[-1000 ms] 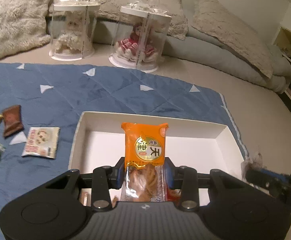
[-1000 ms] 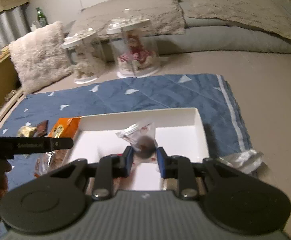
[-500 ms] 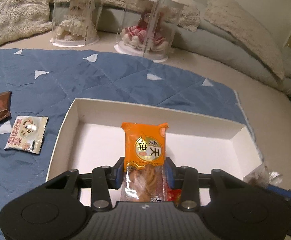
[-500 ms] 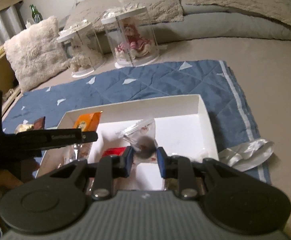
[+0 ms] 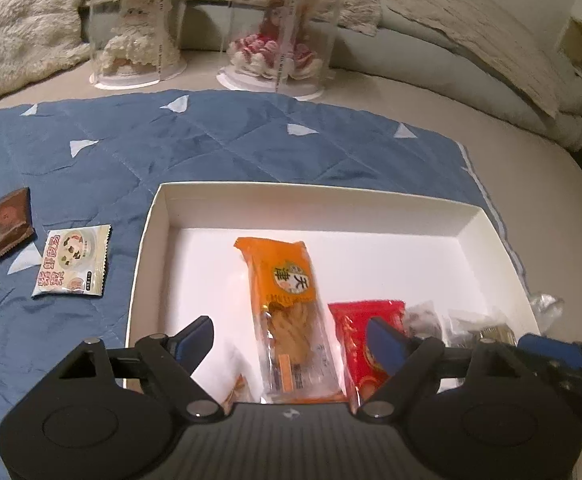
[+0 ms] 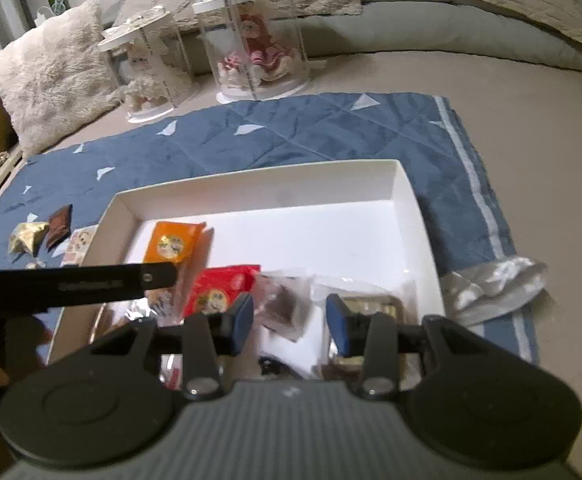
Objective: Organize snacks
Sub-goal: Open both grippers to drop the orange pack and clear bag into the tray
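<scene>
A second ago the left gripper (image 5: pixel 289 340) was clamped on the orange packet (image 5: pixel 289 300). Now its jaws are opening, the blue pads stand clear on either side, and the packet lies loose in the white box (image 5: pixel 151 240), slightly blurred as if just dropped. The left hand's delivery looks done.

The orange packet lies between the left fingers (image 5: pixel 193 338) without touching either, its orange end pointing to the far wall and its clear end under the gripper body. Just to its right lies a red packet (image 5: pixel 367 336), partly behind the right-hand pad.

The right gripper (image 6: pixel 293 320) also held its load a second ago, a small clear bag with a dark sweet (image 6: pixel 285 306). Its jaws are opening too, and the bag sits low between the pads, seemingly free of both, at the near right of the box. A gold-edged packet (image 6: pixel 373 306) lies beside the right pad.

So both snacks are in the box, and both hands are free for more. Three wrappers wait on the blue quilt (image 5: pixel 211 148) left of the box: a brown one (image 5: pixel 11 226), a white one (image 5: pixel 73 262) and a gold one (image 6: pixel 27 236). A crumpled silver wrapper (image 6: pixel 495 284) lies just outside the box's right wall.
</scene>
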### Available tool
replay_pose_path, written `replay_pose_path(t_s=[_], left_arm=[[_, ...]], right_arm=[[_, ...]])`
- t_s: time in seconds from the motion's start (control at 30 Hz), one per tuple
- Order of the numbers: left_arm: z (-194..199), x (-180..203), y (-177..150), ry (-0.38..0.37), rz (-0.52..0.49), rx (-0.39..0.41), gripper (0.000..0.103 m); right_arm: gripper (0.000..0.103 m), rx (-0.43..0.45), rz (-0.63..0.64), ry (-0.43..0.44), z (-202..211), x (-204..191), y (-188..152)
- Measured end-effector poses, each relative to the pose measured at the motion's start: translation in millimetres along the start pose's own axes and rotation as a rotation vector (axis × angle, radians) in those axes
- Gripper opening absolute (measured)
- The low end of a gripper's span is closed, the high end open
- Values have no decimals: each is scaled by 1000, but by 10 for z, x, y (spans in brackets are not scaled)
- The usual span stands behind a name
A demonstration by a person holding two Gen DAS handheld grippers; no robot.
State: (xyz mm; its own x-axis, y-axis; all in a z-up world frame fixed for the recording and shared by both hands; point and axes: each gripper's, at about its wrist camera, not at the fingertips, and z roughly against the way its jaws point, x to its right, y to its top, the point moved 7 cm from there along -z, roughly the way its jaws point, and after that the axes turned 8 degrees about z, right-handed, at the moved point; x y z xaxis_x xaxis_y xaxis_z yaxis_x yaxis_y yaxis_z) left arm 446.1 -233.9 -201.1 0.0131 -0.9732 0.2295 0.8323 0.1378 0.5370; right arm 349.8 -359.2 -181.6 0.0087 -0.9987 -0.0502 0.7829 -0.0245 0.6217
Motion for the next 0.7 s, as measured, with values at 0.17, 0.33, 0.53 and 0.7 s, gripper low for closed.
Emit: replay_pose_path(t_s=[0.17, 0.33, 0.53, 0.7], left_arm=[[118, 50, -58, -2, -42, -10, 90], [231, 65, -100, -14, -50, -11, 98], [334, 41, -138, -17, -68, -15, 103], [424, -35, -160, -18, -81, -16, 103]], right_arm=[[50, -13, -5, -30, 70, 72, -67], [61, -8, -7, -50, 176, 122, -99], [80, 9, -10, -85, 276, 187, -112], [102, 25, -23, -110, 355, 203, -111]])
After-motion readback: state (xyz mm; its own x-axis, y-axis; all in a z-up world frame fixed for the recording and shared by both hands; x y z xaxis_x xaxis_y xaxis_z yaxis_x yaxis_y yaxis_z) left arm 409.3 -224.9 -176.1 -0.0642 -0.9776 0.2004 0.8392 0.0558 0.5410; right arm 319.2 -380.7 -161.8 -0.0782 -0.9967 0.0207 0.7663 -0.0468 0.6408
